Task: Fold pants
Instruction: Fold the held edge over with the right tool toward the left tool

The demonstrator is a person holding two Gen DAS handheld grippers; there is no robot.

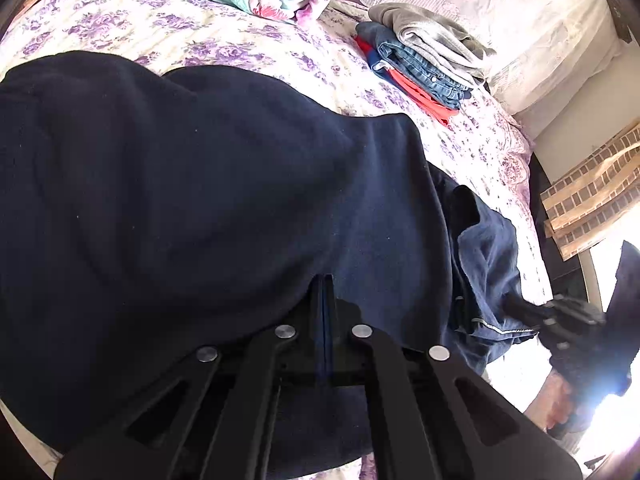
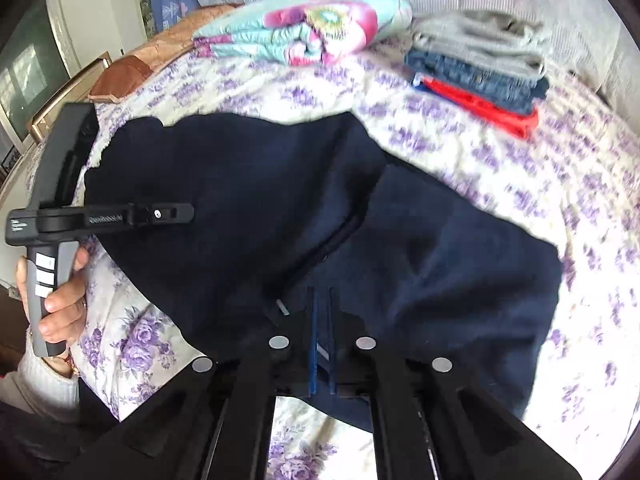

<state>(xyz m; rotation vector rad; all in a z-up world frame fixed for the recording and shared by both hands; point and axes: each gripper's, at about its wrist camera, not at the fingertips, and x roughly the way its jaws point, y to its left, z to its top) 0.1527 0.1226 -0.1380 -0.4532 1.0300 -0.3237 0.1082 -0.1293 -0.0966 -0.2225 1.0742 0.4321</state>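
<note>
Pants: dark navy fleece pants (image 1: 192,200) lie spread across the bed, legs reaching away toward the far side; one layer is doubled over another, with a fold edge running diagonally through the middle (image 2: 340,232).
Left hand-held gripper: the left hand-held gripper (image 1: 325,292) has its fingers pressed together on a thin pinch of navy fabric at the near edge of the pants; seen from the right wrist view it reaches in sideways over the cloth (image 2: 176,213), held by a bare hand (image 2: 60,300) wrapped round a grey handle.
Right hand-held gripper: the right hand-held gripper (image 2: 320,304) is likewise clamped on a fold of the pants, blue fabric showing between its two fingers; in the left wrist view it sits at the right edge (image 1: 532,316), against a lighter blue hem with a pale stitched line.
Bed: sheet (image 1: 168,28) cream with purple flowers, visible all round the pants.
Folded stack: grey garment on top, blue jeans beneath, red and orange pieces at the bottom (image 1: 424,60), well apart from the pants, near the far corner.
Quilt: rolled pink and turquoise floral quilt (image 2: 304,28) beside the stack at the head of the bed.
Window side: brick-patterned curtain (image 1: 592,184) in strong glare.
</note>
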